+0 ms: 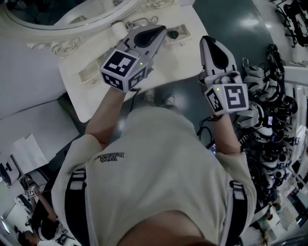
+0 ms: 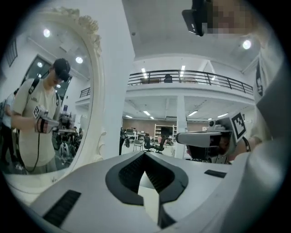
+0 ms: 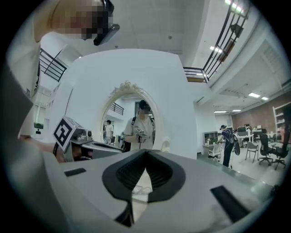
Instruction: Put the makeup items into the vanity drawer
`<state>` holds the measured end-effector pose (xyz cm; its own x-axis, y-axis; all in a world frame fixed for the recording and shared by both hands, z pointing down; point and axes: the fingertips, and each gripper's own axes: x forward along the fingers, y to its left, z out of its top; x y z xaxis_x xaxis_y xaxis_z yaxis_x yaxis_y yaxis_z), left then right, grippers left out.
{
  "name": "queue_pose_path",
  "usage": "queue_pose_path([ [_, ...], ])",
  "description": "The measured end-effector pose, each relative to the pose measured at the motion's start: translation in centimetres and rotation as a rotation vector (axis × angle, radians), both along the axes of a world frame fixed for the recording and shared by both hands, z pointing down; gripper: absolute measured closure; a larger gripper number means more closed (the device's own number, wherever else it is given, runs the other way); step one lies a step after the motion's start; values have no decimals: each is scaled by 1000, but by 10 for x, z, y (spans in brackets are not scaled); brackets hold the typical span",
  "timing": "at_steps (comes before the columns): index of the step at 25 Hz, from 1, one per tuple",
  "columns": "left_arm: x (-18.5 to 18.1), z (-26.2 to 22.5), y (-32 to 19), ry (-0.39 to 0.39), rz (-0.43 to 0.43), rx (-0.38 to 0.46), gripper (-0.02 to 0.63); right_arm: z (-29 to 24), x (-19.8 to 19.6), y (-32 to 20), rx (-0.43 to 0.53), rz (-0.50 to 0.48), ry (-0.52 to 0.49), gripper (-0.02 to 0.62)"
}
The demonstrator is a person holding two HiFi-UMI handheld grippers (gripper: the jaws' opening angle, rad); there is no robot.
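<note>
Ornate white mirror (image 1: pixel 62 12) is noted at upper left of the head view, at the back of the white vanity top (image 1: pixel 168 65). A small pale cylinder (image 1: pixel 118 28) is seen on the vanity top below the mirror frame, just left of the left gripper (image 1: pixel 155 31).

The left gripper is held above the vanity top, pointed toward the mirror, its marker cube (image 1: pixel 124 68) nearest the person. In the left gripper view its jaws are seen closed tip to tip, with nothing caught between the pads.

A small dark item (image 1: pixel 173 34) is noted on the vanity top just right of the left gripper's tip; its kind cannot be told. Which part is the drawer cannot be made out.

The right gripper (image 1: pixel 215 48) is held at the vanity's right edge, apart from the left one. Its jaws are likewise seen pressed together and empty.

A heap of black and white gear (image 1: pixel 269 110) is noted on the floor at far right.
</note>
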<state>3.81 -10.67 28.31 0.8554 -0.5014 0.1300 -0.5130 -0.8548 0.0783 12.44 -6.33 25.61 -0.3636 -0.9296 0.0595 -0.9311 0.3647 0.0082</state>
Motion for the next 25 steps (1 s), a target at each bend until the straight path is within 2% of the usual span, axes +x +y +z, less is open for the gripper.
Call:
queue_pose_path([
  [2, -2, -10, 8, -20, 4, 90, 600, -5, -5, 9, 10, -11, -5, 589],
  [4, -2, -17, 19, -11, 21, 134, 600, -8, -10, 20, 17, -21, -7, 589],
  [12, -8, -21, 68, 64, 45, 113, 600, -11, -21, 61, 34, -31, 1, 592],
  [25, -14, -18, 82, 33, 46, 127, 600, -8, -28, 73, 32, -36, -22, 592],
])
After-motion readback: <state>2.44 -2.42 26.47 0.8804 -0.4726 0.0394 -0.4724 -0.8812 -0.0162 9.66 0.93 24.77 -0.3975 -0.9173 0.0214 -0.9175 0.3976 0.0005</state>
